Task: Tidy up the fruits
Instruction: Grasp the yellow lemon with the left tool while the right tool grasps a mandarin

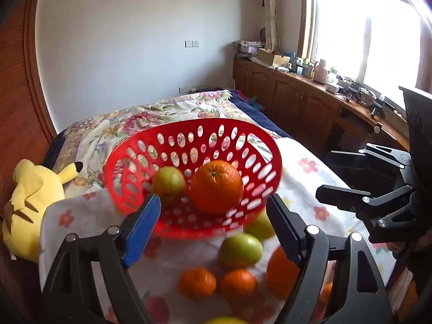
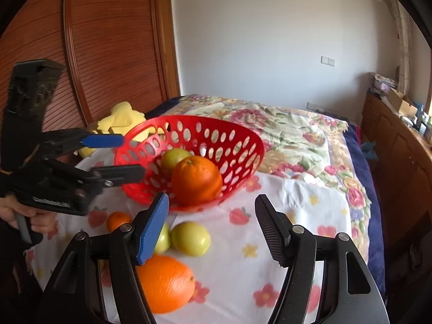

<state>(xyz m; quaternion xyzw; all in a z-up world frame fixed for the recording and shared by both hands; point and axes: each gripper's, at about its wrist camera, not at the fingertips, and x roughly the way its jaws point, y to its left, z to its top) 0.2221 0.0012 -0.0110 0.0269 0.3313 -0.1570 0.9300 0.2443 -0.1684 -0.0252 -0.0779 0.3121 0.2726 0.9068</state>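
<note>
A red perforated basket [image 1: 151,145] [image 2: 237,137] sits on the bed and holds a large orange [image 1: 217,186] [image 2: 196,180] and a green fruit [image 1: 168,183] [image 2: 174,157]. My left gripper [image 1: 213,208] [image 2: 132,156] is open and empty at the basket's near left rim. My right gripper [image 2: 212,208] [image 1: 322,174] is open and empty, just in front of the basket. On the cloth in front lie a big orange [image 2: 166,283] [image 1: 280,272], green fruits [image 2: 191,239] [image 1: 240,251], and small mandarins [image 1: 198,282] [image 2: 118,220].
A yellow plush toy [image 1: 29,202] [image 2: 121,120] lies left of the basket by the wooden wardrobe [image 2: 108,40]. The flowered bedspread [image 1: 151,116] stretches behind. A wooden cabinet [image 1: 297,100] with clutter runs along the window on the right.
</note>
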